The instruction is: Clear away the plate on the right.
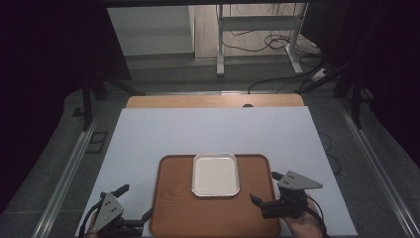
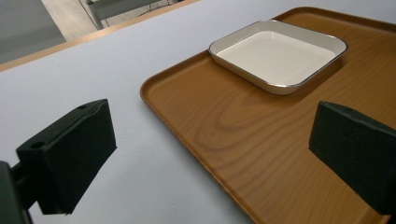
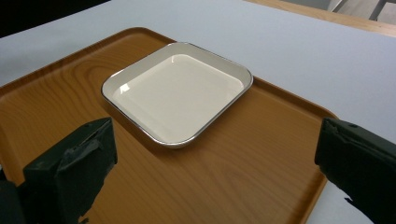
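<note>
Nearest you, your two grippers sit at the near edge of the table, one at each near corner of the tray. Your left gripper [image 1: 133, 203] has its black jaws spread wide with nothing between them; in the left gripper view one blocky jaw hangs over the pale sheet and the other over the tray's wood. Your right gripper [image 1: 267, 188] is spread just as wide and holds nothing, its matte, slightly scuffed jaws framing the dish in the right gripper view.

Between the grippers lies the wooden tray [image 1: 173, 208], a rounded rectangle with a low raised rim and clear grain swirls. On its far half, about midway left to right, rests a shallow square dish [image 1: 216, 174], glossy white with rounded corners and a thin dark rim. It has nothing in it.

The tray lies on a smooth pale sheet [image 1: 208, 134] covering the table [image 1: 213, 101], whose wooden far edge shows beyond it.
</note>
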The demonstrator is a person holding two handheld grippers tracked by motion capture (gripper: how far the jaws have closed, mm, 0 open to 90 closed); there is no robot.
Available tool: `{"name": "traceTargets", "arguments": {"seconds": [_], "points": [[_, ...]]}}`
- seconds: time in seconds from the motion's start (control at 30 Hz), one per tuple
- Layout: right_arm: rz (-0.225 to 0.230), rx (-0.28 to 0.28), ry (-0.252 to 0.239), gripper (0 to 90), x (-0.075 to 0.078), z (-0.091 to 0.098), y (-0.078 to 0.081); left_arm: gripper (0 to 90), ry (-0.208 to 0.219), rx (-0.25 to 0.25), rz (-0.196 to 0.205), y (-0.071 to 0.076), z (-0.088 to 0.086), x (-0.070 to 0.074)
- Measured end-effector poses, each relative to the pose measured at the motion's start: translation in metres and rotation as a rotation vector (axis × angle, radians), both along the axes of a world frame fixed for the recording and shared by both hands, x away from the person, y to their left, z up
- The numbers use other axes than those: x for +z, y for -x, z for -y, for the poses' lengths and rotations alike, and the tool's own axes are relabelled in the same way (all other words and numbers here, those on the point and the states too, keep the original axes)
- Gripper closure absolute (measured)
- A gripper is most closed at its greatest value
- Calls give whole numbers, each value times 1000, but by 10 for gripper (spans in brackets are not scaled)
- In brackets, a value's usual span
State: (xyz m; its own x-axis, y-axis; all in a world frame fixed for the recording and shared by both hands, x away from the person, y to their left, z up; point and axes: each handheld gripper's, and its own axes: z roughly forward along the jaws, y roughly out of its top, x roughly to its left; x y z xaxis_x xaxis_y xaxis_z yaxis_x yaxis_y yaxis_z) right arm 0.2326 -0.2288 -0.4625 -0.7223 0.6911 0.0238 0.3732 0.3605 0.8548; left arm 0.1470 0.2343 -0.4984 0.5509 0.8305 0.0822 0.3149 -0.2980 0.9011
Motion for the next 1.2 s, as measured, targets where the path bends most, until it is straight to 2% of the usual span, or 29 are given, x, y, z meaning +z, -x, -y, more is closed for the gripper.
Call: {"name": "traceTargets", "arguments": {"seconds": [0.37,0.77,1.2], "points": [[2,-24,-9,0,-2,11,6,2,-3,-1,1,0,0,0],[14,-52,11,0,-4,24,14,2,-2,0,-4,0,0,-1],[-8,-80,20,0,-12,35,22,0,5,0,-16,-1,-2,-2]]}}
